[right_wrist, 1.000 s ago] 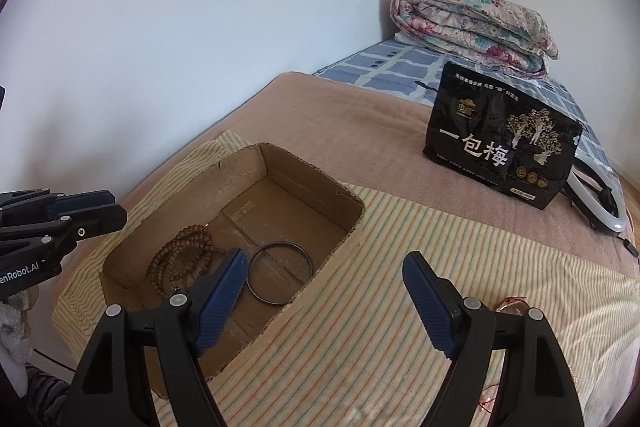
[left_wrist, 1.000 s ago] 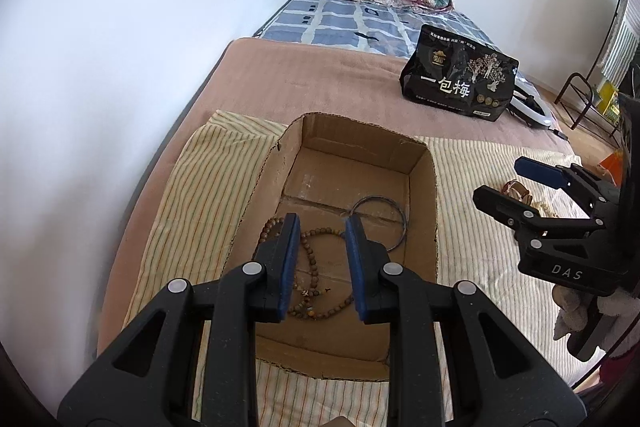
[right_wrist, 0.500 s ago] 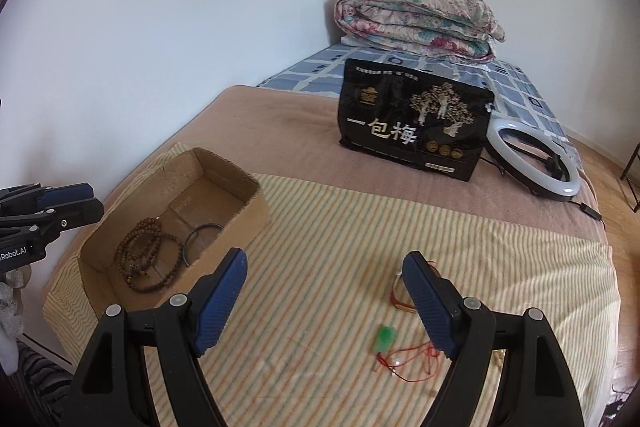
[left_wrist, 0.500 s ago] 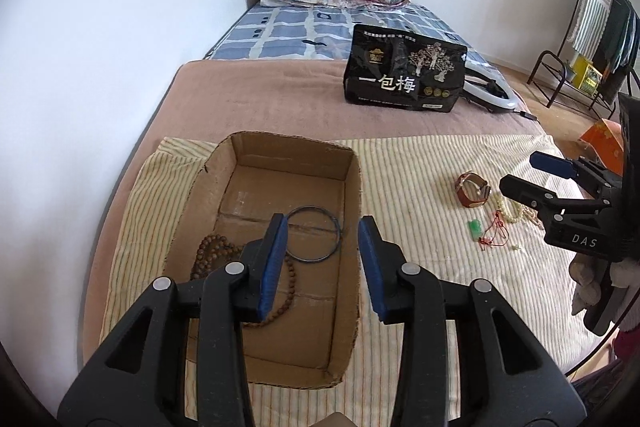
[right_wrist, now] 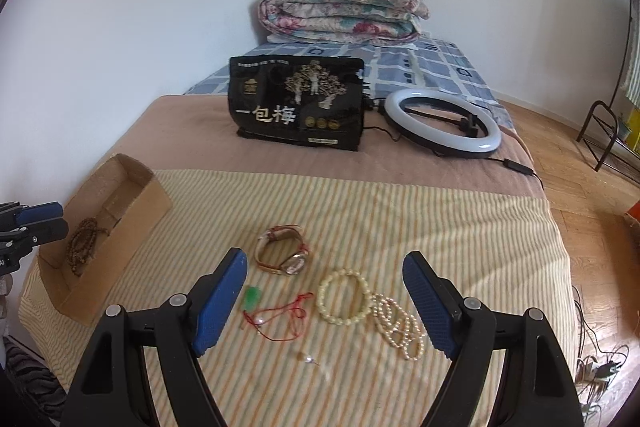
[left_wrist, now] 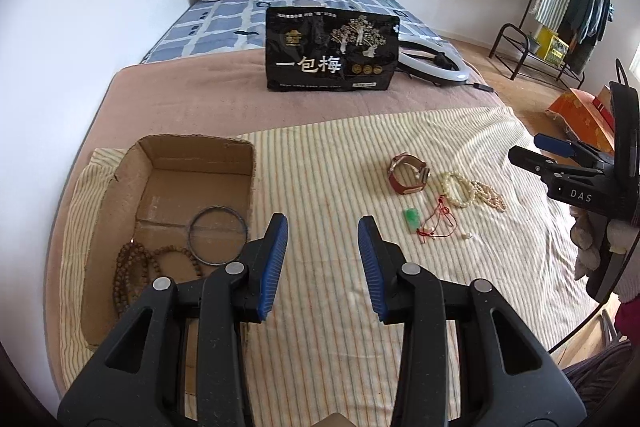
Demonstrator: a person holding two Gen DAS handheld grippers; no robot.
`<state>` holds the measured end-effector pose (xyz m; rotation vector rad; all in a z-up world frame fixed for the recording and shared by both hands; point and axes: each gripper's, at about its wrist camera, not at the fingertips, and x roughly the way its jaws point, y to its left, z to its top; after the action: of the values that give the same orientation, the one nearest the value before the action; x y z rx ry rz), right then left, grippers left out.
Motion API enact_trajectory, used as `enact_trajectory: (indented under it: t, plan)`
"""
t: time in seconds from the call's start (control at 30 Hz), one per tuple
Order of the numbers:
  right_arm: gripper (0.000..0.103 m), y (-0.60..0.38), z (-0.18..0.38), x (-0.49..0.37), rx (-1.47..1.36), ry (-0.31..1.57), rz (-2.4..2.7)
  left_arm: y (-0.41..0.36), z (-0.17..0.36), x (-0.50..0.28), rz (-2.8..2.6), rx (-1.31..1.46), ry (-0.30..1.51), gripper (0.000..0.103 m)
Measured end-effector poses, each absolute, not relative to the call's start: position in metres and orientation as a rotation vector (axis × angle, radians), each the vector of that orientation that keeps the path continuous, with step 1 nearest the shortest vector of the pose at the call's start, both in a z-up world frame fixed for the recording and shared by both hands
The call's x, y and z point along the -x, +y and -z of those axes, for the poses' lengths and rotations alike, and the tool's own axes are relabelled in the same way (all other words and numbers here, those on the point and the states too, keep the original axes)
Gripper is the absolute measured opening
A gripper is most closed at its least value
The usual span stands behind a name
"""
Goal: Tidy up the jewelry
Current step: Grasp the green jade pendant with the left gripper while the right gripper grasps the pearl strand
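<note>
The jewelry still out on the striped cloth (right_wrist: pixel 360 211) sits in a little bunch near the right side of the bed. The watch (right_wrist: pixel 285 255) has a red-brown strap curled into a loop, lying on its side w/ the round face turned toward the near edge. Just in front of it is a small green pendant (right_wrist: pixel 253 295) on a thin red cord (right_wrist: pixel 286 313); the cord is a loose squiggle that runs off to the right. Next to that is a cream bead bracelet (right_wrist: pixel 343 297), a flat round ring, touching a pearl strand (right_wrist: pixel 400 327) that is bunched up & stretches away toward the near right. A tiny clear bit (right_wrist: pixel 308 359) lies alone, closer to the camera; can't tell what it is.

On the left is a cardboard box (left_wrist: pixel 120 187), long side running away from the camera. Inside lie brown wood beads (left_wrist: pixel 136 271) in loops & a thin dark bangle (left_wrist: pixel 217 235), flat on the bottom.

The right gripper (right_wrist: pixel 324 303) hangs over the bunch w/ its blue pads spread wide, nothing between them. The left gripper (left_wrist: pixel 323 263) is over bare cloth just right of the box; its jaws have just been opening, are partly apart now & hold nothing.

Further back: a black bag (right_wrist: pixel 298 103) standing up, a white ring light (right_wrist: pixel 442 123) lying flat, a folded flower quilt (right_wrist: pixel 340 13) at the far end.
</note>
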<state>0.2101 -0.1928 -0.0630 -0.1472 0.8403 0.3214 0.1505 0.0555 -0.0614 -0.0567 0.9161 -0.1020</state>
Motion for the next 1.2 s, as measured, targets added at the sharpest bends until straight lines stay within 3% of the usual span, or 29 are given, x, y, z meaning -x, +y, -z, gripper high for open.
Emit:
enact_trajectory:
  t: [0.43, 1.2]
  plan:
    - [0.082, -0.264, 0.101, -0.221, 0.118, 0.910, -0.200, 0.000, 0.094, -0.184, 0.188, 0.065, 0.993, 0.037]
    - [0.082, -0.281, 0.150, -0.235, 0.116, 0.984, -0.207, -0.054, 0.173, -0.228, 0.226, 0.078, 1.137, 0.037]
